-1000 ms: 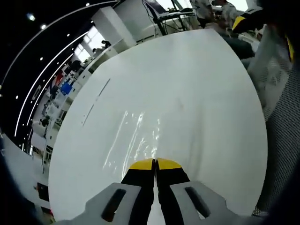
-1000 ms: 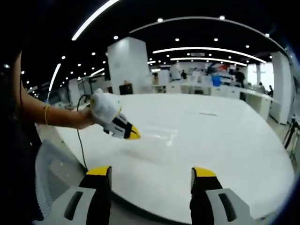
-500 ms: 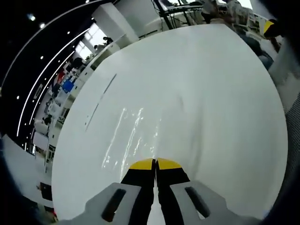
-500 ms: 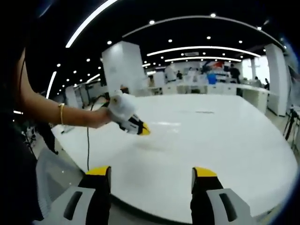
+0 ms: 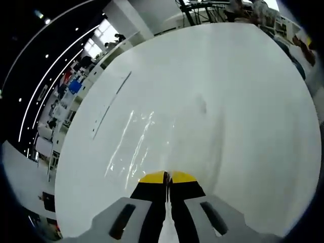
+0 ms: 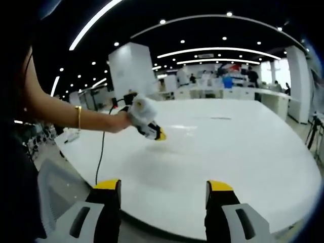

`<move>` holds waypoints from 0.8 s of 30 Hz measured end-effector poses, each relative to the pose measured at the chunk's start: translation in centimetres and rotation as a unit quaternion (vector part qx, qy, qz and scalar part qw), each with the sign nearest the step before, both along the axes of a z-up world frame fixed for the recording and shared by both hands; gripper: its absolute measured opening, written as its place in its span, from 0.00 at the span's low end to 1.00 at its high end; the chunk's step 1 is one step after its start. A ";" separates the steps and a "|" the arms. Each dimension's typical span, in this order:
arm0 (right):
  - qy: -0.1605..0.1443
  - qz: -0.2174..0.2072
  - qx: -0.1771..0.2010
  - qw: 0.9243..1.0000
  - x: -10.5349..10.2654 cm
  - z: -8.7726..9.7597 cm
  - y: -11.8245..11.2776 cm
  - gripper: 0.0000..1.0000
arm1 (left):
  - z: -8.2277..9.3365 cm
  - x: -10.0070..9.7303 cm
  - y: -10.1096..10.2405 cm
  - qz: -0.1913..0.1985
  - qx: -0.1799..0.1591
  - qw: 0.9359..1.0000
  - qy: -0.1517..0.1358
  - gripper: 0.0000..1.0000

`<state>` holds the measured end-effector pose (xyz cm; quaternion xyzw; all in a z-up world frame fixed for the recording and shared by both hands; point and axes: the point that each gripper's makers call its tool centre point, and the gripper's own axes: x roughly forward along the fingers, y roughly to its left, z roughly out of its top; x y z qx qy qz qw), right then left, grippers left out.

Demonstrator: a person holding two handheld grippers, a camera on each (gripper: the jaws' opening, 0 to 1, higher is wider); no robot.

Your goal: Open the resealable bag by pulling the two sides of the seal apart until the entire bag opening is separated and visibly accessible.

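Gold bangle [image 6: 79, 117] on the bare forearm — tool [image 6: 160, 136] tips yellow, bodies grey.

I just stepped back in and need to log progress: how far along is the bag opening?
Nothing looks opened yet. The left gripper, jaws shut, sits at the near edge of the clear bag lying flat on the white table; whether it pinches the seal is unclear. The right gripper hangs open, back from the table. Pulling the seal apart remains.

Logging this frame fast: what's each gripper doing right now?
Left gripper: shut, at the clear bag; whether it pinches it is unclear.
Right gripper: open, holding nothing.
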<state>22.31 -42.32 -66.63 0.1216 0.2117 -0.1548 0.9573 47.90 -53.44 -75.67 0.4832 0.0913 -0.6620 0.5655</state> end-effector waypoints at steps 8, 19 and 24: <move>0.001 0.001 0.008 1.000 0.0 -0.1 0.0 0.65 | -0.4 0.4 -1.2 0.009 -0.001 1.000 0.013 0.00; 0.002 -0.003 0.007 1.000 0.0 -0.2 -0.2 0.64 | -0.8 -0.3 -1.7 -0.007 0.009 0.999 0.033 0.10; 0.001 -0.003 0.006 1.000 0.1 -0.2 -0.2 0.63 | -0.9 -1.3 -0.9 -0.016 0.021 0.999 0.041 0.20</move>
